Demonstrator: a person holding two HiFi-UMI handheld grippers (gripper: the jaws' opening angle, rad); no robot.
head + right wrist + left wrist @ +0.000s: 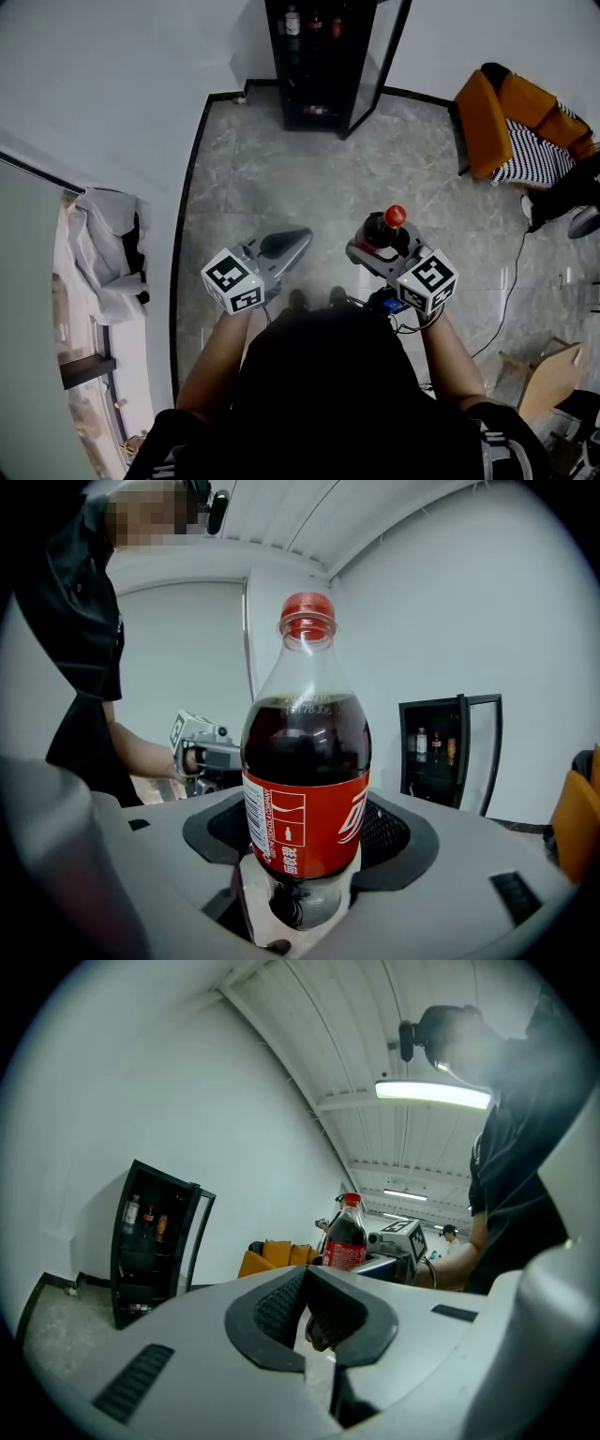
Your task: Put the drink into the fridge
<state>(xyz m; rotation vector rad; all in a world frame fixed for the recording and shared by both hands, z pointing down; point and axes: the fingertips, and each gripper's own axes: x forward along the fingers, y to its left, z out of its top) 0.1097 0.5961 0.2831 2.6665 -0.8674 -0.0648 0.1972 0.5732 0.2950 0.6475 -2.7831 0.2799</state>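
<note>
Right gripper view, cola bottle (306,789) upright within right gripper (307,847), apparently clamped.

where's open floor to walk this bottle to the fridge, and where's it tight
Open grey floor runs from your feet to the fridge, bordered by the white wall on the left. Tighter on the right: the orange chair and a floor cable. Its top shelf holds bottles.

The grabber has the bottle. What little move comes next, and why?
Probably step forward toward the fridge, holding the bottle upright. The right gripper is clamped on the bottle, the fridge door stands open, and the fridge looks too far ahead to reach from here.
</note>
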